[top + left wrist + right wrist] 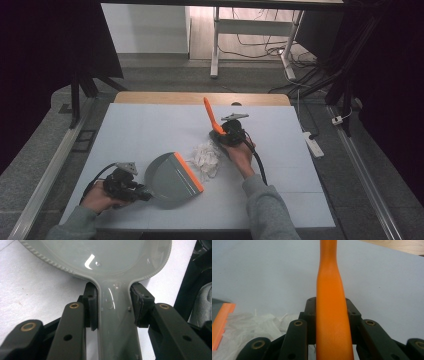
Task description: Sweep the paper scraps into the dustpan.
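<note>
A grey dustpan (167, 180) with an orange front lip (190, 172) lies flat on the white table, mouth toward a pile of crumpled white paper (206, 157). My left gripper (141, 195) is shut on the dustpan's handle (116, 322), its pads (91, 307) pressing both sides just behind the pan (105, 255). Right of the pile, my right gripper (223, 133) is shut on a long orange handle (211, 115) that rises up and away. In the right gripper view the handle (332, 302) runs between the jaws, its lower end hidden, with paper (249, 325) at left.
The table top (140, 130) has a wooden far edge (200, 97). Beyond it are a white desk frame (216, 45) and floor cables. A power strip (314, 144) lies on the floor at right. Black stands flank the table.
</note>
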Demonstrator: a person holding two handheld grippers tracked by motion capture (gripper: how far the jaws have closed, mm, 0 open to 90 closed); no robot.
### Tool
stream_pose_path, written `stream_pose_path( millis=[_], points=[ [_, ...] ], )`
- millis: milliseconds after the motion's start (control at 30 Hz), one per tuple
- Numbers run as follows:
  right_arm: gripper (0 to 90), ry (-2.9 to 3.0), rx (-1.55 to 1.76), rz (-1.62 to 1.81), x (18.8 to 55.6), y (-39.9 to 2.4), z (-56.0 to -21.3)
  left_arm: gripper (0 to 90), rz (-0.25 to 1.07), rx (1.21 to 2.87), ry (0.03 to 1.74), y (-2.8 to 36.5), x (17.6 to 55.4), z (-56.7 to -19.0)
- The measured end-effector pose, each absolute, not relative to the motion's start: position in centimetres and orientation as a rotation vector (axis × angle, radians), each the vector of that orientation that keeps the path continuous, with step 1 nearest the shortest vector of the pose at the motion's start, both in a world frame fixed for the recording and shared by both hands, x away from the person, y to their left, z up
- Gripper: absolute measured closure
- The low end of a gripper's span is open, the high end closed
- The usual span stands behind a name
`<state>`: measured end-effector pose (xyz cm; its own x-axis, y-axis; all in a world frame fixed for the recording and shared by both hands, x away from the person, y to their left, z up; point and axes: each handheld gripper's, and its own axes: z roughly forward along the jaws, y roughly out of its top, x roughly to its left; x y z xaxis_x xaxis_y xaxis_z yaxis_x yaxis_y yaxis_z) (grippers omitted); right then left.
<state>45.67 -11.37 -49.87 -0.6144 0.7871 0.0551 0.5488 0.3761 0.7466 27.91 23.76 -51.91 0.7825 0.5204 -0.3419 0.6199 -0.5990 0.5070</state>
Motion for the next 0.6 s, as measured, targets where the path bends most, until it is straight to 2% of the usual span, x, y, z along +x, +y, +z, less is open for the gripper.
stream_pose_path(
  millis=[600],
  points=[
    [69.7,2.361,1.104,1.125,43.4,-9.5,-50.2,61.7,-0.214,2.351,0.852,23.6,27.9,-51.9]
  ],
)
